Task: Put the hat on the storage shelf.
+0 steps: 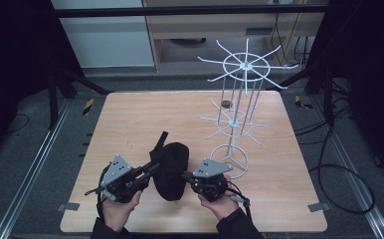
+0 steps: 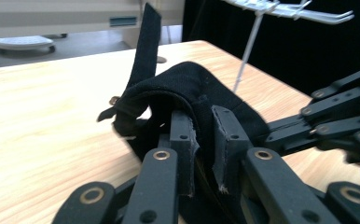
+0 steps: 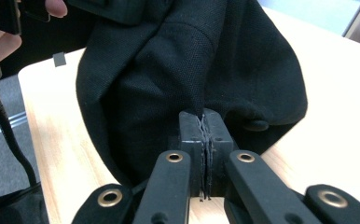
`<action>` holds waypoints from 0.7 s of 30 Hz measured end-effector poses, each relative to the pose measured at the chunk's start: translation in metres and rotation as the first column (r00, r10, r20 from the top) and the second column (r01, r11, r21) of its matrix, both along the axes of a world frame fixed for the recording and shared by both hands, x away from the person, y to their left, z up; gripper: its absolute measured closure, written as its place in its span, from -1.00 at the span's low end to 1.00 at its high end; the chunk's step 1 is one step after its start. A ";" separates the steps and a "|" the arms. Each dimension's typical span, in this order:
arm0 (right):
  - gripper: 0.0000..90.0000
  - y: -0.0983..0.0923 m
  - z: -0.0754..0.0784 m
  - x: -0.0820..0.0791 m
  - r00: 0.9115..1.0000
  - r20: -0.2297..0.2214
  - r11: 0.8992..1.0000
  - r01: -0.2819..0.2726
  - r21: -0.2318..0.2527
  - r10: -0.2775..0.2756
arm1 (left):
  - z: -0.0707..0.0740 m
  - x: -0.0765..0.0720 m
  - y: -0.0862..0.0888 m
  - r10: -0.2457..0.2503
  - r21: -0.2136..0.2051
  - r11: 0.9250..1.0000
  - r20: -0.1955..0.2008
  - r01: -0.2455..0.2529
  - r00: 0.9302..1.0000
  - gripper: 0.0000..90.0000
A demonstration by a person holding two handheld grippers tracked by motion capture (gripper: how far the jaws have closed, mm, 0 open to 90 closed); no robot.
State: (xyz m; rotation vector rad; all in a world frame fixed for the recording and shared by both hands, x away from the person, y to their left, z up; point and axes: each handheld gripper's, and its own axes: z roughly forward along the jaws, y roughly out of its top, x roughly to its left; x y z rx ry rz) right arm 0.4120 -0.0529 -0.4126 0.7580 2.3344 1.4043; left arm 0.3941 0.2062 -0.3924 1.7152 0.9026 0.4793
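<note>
A black cloth cap lies near the front middle of the wooden table, its strap sticking up at the back. My left gripper reaches in from the left. In the left gripper view its pads clamp the cap's rolled edge below the upright strap. My right gripper comes from the right. In the right gripper view the right gripper is shut, pinching a fold of the cap. The right gripper's linkage crosses the left gripper view.
A white wire display rack with spoke arms stands at the right, its ring base close to my right gripper. A small dark round object sits behind it. Bare wood lies left of and behind the cap.
</note>
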 end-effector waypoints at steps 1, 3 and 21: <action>0.98 0.010 0.003 0.000 1.000 0.007 1.000 -0.006 -0.022 0.006 | -0.002 -0.001 0.004 0.011 0.007 1.000 0.002 -0.011 1.000 0.75; 0.97 0.022 0.005 0.000 1.000 0.015 0.999 -0.009 -0.048 0.009 | -0.007 -0.001 0.017 0.048 0.016 0.999 -0.004 -0.048 0.999 0.75; 0.52 0.020 -0.001 0.004 0.997 0.033 0.998 0.064 0.009 -0.064 | -0.044 0.021 0.077 0.199 0.120 0.975 -0.125 -0.185 0.972 0.77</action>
